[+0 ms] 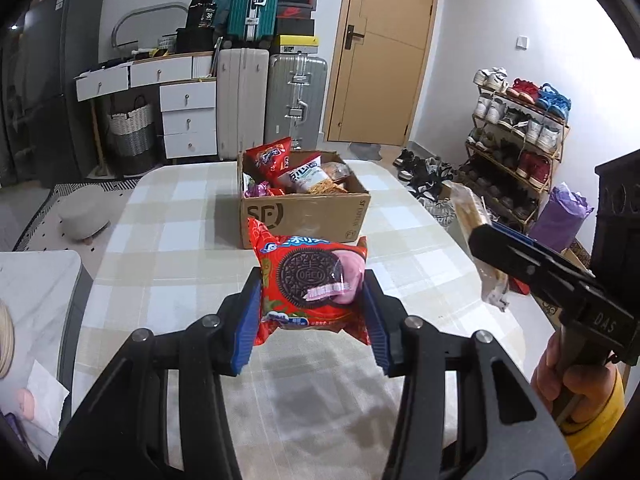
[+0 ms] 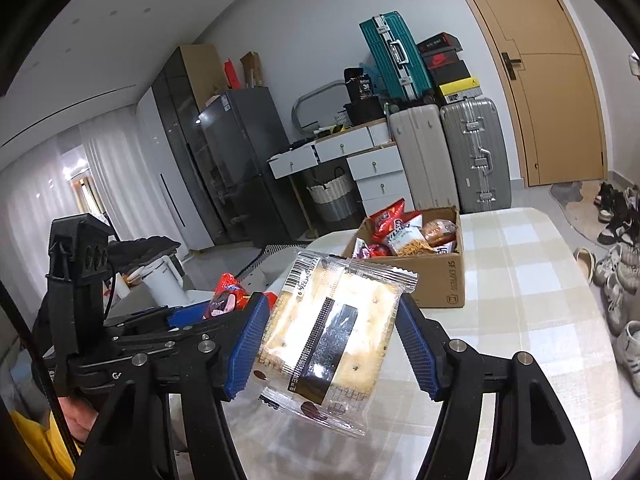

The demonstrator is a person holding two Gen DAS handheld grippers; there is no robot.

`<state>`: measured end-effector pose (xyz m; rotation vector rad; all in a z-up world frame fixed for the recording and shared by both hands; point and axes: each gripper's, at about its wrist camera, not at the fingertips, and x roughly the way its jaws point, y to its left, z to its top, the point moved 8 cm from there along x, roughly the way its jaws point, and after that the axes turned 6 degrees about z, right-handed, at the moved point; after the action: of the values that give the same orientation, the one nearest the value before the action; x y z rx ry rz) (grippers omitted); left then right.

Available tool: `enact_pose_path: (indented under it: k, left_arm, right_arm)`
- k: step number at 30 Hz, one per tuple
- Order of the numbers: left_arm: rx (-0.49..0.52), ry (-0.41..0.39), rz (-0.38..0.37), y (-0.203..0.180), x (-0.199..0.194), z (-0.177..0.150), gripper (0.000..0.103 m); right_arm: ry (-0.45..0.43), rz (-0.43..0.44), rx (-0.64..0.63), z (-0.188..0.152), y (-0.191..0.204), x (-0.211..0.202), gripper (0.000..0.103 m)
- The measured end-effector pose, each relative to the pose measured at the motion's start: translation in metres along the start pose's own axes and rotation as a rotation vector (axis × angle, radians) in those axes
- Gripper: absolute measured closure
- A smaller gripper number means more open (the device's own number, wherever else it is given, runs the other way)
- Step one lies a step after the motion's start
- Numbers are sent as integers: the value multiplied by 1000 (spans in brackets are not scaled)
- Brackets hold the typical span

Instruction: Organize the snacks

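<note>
My left gripper (image 1: 310,300) is shut on a red Oreo packet (image 1: 308,280), held above the checked table (image 1: 160,240). My right gripper (image 2: 332,328) is shut on a clear packet of square crackers (image 2: 332,340), also off the table. In the left wrist view the right gripper (image 1: 486,240) shows at the right edge with the cracker packet (image 1: 472,216); a hand (image 1: 560,376) holds it. In the right wrist view the left gripper (image 2: 192,316) shows at the left with the Oreo packet (image 2: 228,292). A cardboard box (image 1: 304,212) with several snack bags (image 1: 296,172) stands further back on the table, beyond both grippers.
The same box (image 2: 440,276) sits mid-table (image 2: 520,280) in the right wrist view. Suitcases (image 1: 272,92), white drawers (image 1: 188,116) and a door (image 1: 384,52) line the far wall. A shoe rack (image 1: 516,136) and loose shoes (image 2: 616,276) lie right of the table. A grey stool (image 1: 84,216) stands left.
</note>
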<state>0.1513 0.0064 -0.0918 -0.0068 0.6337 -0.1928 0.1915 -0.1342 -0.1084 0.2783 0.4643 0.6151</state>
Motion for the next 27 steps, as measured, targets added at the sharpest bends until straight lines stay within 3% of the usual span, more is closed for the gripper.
enact_pose_path:
  k: [12,21,27]
  left_arm:
    - [-8,-7,6,5,-17,-4,59]
    - [-52,101,42,27,34,-34,59]
    - [-110,126,88,58,53,-42,59]
  right_arm:
    - [-2,-9,-18,2,8,-3,38]
    - [157,12,-20,-66,-16,25,40]
    - [317,58,-11,-104,-17,54,37]
